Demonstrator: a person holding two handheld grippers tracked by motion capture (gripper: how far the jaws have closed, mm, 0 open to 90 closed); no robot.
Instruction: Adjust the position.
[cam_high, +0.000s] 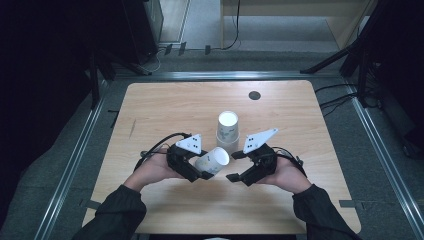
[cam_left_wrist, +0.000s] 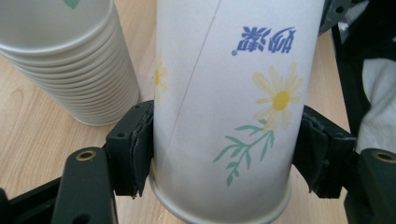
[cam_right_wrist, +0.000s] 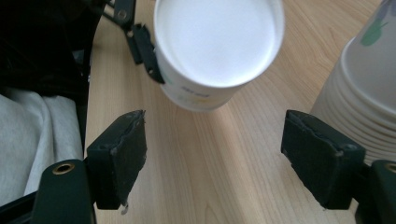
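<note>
One paper cup (cam_high: 212, 161), beside the cup stack (cam_high: 228, 131), pinched by my left gripper (cam_high: 199, 170); right gripper (cam_high: 236, 166) spread, empty. Risk: squeezing dents its thin wall.

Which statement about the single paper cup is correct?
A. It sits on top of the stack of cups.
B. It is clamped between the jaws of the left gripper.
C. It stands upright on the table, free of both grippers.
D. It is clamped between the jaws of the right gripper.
B: the left gripper has its pads pressed on both sides of the single paper cup, while the right gripper stands open with nothing between its jaws, and the stack of cups stands apart behind.
</note>
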